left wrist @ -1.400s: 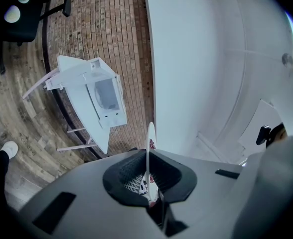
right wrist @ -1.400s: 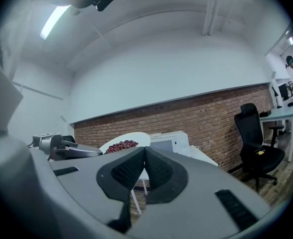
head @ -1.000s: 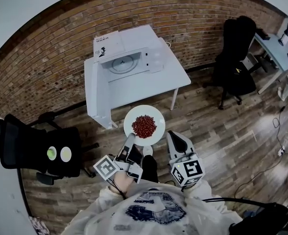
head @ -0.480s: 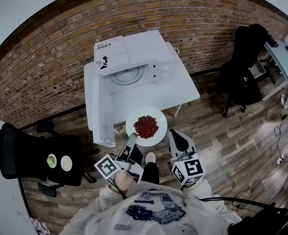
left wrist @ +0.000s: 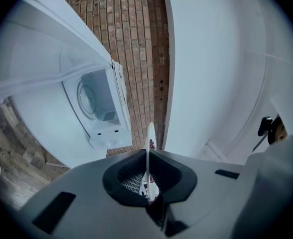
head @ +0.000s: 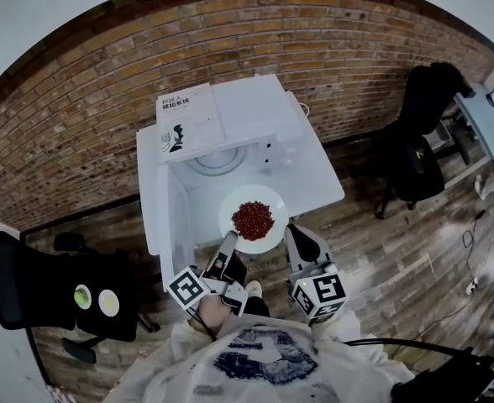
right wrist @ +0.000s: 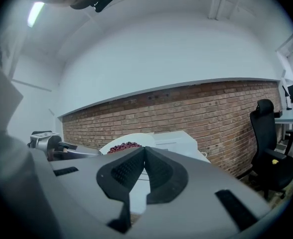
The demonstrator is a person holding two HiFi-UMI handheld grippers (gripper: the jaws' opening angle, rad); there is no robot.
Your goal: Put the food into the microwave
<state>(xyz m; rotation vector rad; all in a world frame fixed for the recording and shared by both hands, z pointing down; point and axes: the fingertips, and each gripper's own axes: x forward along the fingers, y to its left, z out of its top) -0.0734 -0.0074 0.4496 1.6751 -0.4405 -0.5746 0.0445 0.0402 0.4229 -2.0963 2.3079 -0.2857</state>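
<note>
A red brick wall [head: 104, 82] is backing a white tabletop [head: 318, 187] that is carrying a white microwave oven [head: 251, 107], its door [head: 152, 200] standing open at the left. The heap of red food [head: 253, 219] is sitting on a round white plate [head: 233, 201], held level just short of the open cavity [head: 218, 159]. The left gripper [head: 228, 243] is pinching the plate's near rim. The right gripper [head: 295, 233] is alongside, its jaws pressed together on nothing. The cavity is lying straight ahead of both, so a forward push appears due.
</note>
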